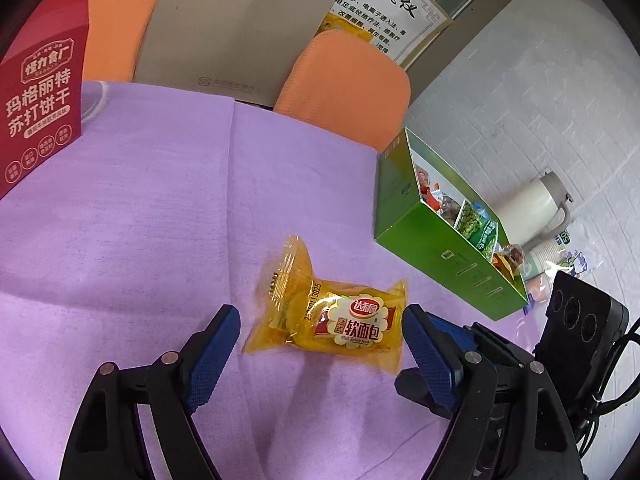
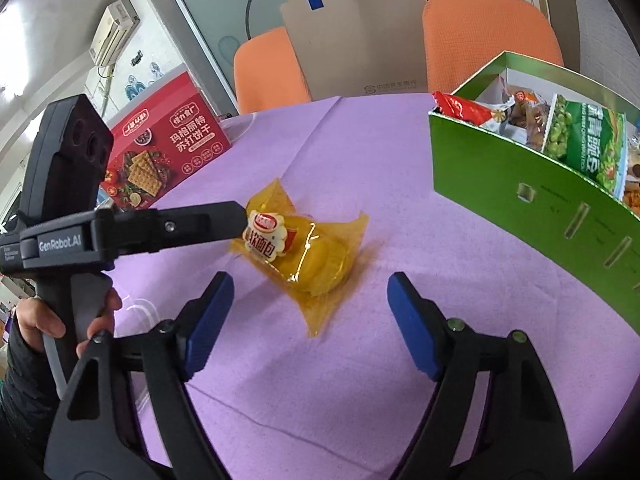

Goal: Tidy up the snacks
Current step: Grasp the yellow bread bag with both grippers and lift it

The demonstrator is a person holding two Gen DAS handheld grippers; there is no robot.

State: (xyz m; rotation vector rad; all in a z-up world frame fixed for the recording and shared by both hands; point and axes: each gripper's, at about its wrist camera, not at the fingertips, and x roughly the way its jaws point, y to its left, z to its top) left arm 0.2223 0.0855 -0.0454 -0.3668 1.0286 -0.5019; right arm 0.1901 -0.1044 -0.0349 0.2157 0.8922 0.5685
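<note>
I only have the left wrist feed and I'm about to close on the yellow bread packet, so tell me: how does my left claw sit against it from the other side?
Observer: The right wrist view shows the left claw with one finger tip at the label end of the yellow bread packet; whether it touches, I can't tell.
Operator: Where is the right claw?
Observer: The right claw is open, short of the packet's near corner, holding nothing.
Operator: What's inside the green box?
Observer: The green box holds a red packet at its far end and a green pea bag nearer.
</note>
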